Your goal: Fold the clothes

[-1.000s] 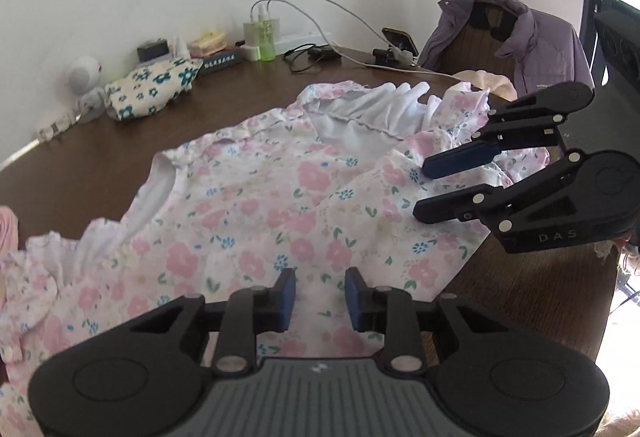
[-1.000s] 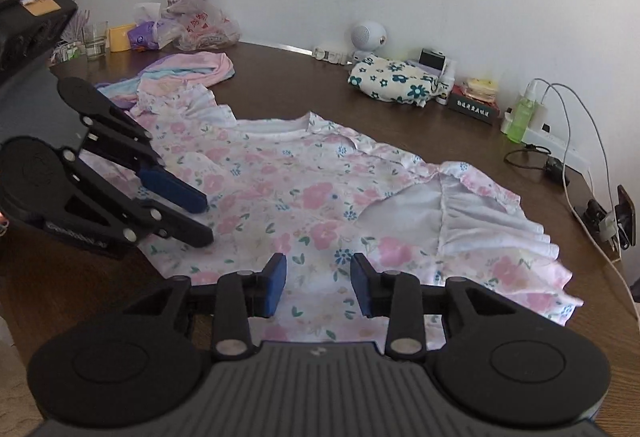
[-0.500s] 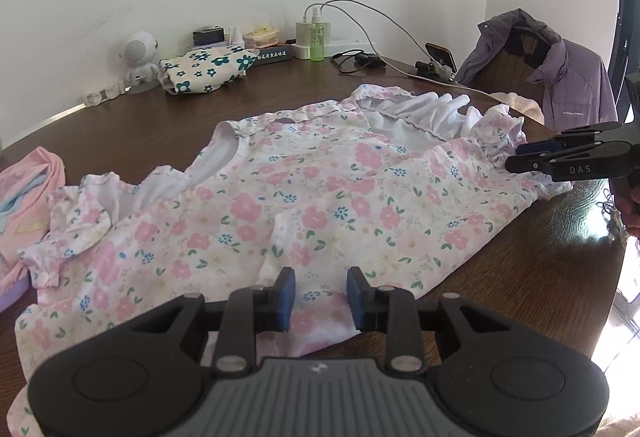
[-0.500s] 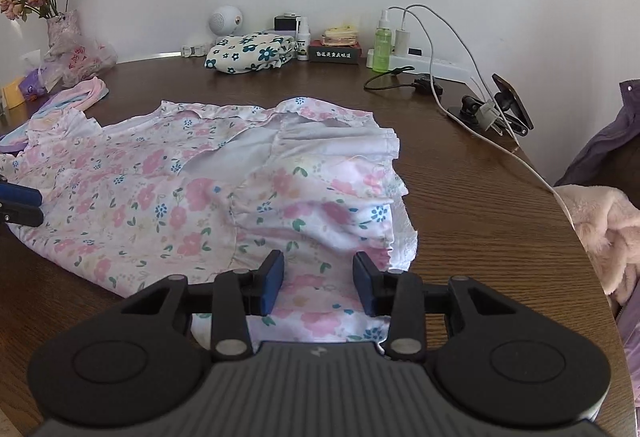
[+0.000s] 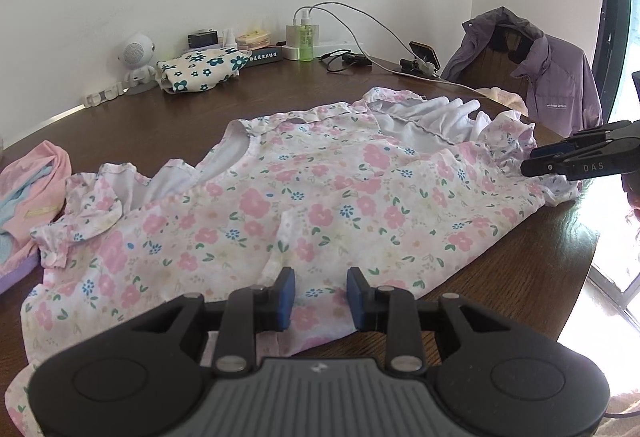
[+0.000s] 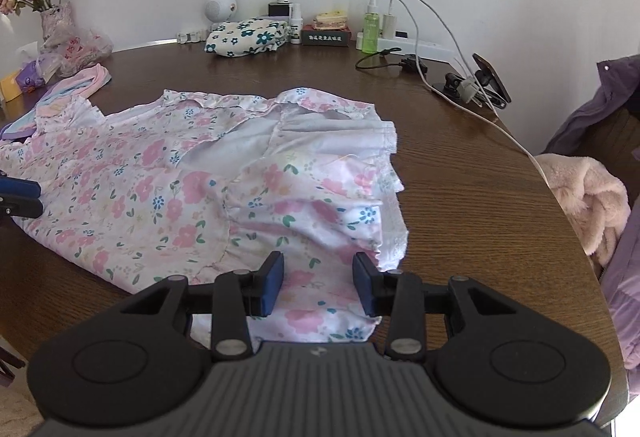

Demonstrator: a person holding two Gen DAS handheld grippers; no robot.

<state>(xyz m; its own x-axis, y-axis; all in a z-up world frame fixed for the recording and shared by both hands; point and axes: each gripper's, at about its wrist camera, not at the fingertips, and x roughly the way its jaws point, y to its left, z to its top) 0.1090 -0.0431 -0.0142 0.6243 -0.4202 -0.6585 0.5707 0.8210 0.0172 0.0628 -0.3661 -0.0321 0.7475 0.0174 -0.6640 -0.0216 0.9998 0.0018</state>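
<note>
A floral dress (image 5: 312,205) lies spread across the dark wooden counter (image 5: 532,277), its hem end partly turned over so the white lining (image 6: 320,141) shows. The left tool (image 5: 321,295) hovers low over the near edge of the dress, its blue pads set apart with cloth visible in the gap but nothing pinched. The right tool (image 6: 319,283) sits over the ruffled hem end, likewise parted and gripping nothing; in the left wrist view it appears at the right edge (image 5: 532,163), just beside the frilled hem. A folded pink garment (image 5: 36,181) rests beyond the sleeve end. Along the wall stand a floral pouch (image 6: 246,37), a green spray bottle (image 6: 371,27) and a power strip (image 6: 416,47) with cables. A purple jacket (image 5: 552,85) hangs over a chair.
</note>
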